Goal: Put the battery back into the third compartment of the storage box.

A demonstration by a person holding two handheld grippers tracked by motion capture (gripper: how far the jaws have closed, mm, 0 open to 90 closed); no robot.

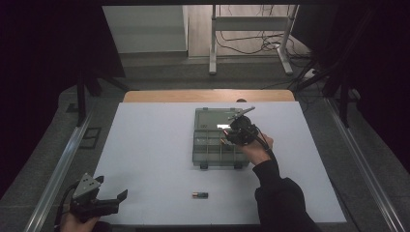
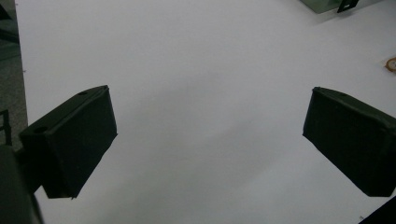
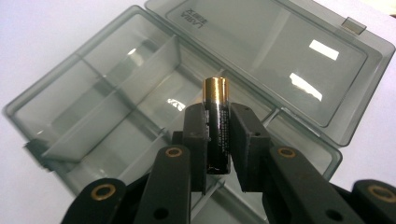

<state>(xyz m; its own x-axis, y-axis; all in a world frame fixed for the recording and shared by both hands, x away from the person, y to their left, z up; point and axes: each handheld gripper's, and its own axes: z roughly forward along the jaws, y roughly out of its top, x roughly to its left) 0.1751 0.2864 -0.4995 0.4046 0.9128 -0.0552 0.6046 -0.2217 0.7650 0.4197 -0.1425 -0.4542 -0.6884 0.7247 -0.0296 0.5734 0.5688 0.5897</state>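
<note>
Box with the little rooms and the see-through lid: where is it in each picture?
High view: the compartment box lies open at the middle, a bit right.
Left gripper view: just its corner peeks in at the top right.
Right gripper view: large and open, behind the right claw gripping a battery.
Shared landmark: the white tabletop under it.

Dim, dark at frame edges in high view; white table [image 1: 159, 159] evenly lit. Bright glare patches on box lid [image 3: 299, 56], upper right. Near jaws slightly soft.
</note>
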